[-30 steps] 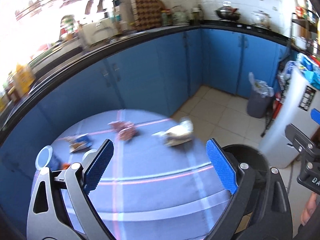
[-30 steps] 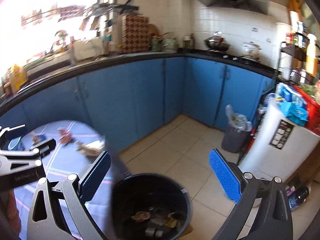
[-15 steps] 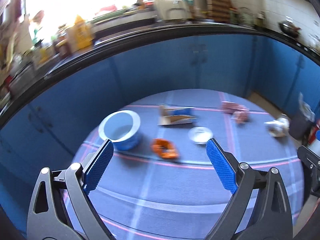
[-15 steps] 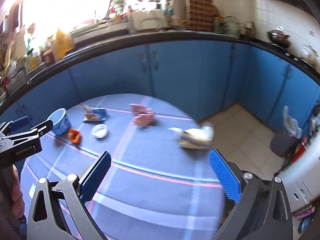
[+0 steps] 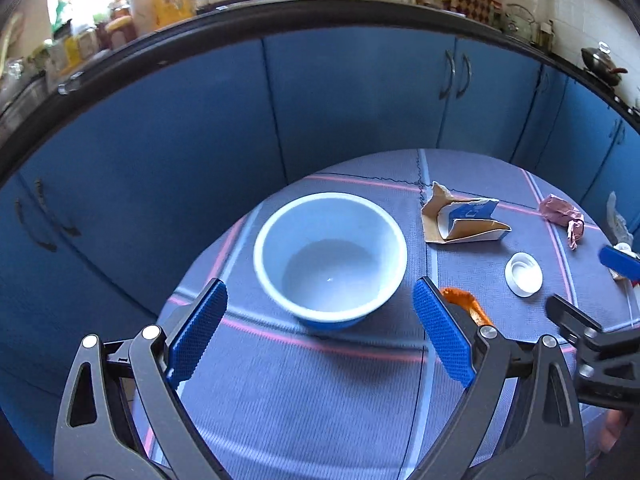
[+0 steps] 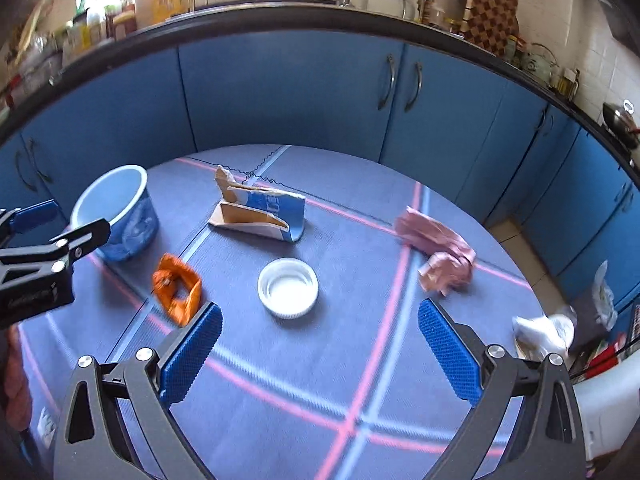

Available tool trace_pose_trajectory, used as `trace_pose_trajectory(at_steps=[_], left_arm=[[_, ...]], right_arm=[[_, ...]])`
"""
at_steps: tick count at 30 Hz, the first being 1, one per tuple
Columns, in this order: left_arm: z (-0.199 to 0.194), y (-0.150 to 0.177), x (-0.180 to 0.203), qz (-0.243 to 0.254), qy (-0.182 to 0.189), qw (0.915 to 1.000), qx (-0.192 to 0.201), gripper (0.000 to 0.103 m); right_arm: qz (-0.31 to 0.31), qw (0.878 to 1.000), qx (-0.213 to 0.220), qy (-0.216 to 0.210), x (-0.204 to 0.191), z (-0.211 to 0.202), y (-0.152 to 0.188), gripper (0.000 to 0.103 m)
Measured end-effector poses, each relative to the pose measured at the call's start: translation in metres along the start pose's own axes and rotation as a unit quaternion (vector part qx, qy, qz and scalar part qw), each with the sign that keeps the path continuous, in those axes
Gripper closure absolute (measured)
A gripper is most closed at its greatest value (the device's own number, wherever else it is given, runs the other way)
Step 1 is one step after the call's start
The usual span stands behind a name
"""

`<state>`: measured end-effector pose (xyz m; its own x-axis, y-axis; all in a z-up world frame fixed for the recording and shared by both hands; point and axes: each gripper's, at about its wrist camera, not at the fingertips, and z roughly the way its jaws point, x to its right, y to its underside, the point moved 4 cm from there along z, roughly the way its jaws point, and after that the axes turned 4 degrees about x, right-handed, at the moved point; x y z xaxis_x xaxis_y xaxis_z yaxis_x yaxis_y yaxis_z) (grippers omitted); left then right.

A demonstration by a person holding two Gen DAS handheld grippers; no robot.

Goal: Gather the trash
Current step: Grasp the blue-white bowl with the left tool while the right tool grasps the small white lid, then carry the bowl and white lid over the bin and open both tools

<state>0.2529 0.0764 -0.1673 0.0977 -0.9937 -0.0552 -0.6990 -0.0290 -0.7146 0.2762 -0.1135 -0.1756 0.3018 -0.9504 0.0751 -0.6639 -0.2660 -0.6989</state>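
Observation:
Trash lies on a round table with a blue checked cloth (image 6: 320,392). A blue paper cup (image 5: 330,256) (image 6: 120,216) stands upright just ahead of my open left gripper (image 5: 320,332). An orange wrapper (image 6: 176,288) (image 5: 464,304), a white cap (image 6: 288,288) (image 5: 523,273), a torn blue carton (image 6: 260,216) (image 5: 460,220), a crumpled pink wrapper (image 6: 436,256) (image 5: 560,216) and a white crumpled bag (image 6: 544,332) lie spread across the cloth. My right gripper (image 6: 320,356) is open above the cloth, just short of the white cap. Both hold nothing.
Blue cabinet doors (image 6: 280,92) curve behind the table under a black counter (image 6: 320,16) crowded with bottles and kitchenware. The table's far edge is close to the cabinets. Tiled floor (image 6: 516,232) shows at the right of the table.
Both grippers swung left from the bin and floor towards the table. The left one closed in on the blue cup; the right one now faces the cap and wrappers.

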Motion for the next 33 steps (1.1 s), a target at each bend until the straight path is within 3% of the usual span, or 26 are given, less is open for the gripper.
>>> trace_pose_trajectory(at_steps=[5,10,11,12,13,15,21,33], left_arm=[[0.012,-0.005,0.006,0.022,0.008,0.9997,0.009,0.01],[0.025,-0.006,0.0,0.01,0.016,0.9998,-0.006,0.011],[0.026,-0.005,-0.002,0.004,0.019,0.9997,-0.01,0.011],[0.028,-0.005,-0.004,-0.002,0.023,0.9996,-0.014,0.012],[0.028,-0.005,-0.005,-0.006,0.023,0.9996,-0.015,0.013],[0.028,-0.005,-0.005,-0.009,0.027,0.9994,-0.018,0.026],[0.01,-0.004,-0.005,-0.016,0.029,0.9994,-0.006,0.026],[-0.067,-0.007,0.029,0.016,0.043,0.9981,0.041,0.026]], right_arm=[[-0.004,1.0,-0.012,0.017,-0.003,0.026,-0.01,0.007],[-0.002,0.999,-0.037,0.005,-0.008,0.042,-0.008,0.009],[-0.007,0.999,-0.039,0.007,-0.01,0.043,-0.006,0.016],[-0.01,0.999,-0.041,0.009,-0.011,0.044,-0.005,0.031],[-0.012,0.999,-0.046,0.008,-0.012,0.046,-0.004,0.036],[0.0,0.999,-0.049,-0.017,-0.012,0.044,-0.002,0.065],[-0.024,0.999,-0.038,-0.008,-0.014,0.019,0.003,0.064],[0.0,1.0,0.006,-0.003,0.015,-0.064,0.014,0.064]])
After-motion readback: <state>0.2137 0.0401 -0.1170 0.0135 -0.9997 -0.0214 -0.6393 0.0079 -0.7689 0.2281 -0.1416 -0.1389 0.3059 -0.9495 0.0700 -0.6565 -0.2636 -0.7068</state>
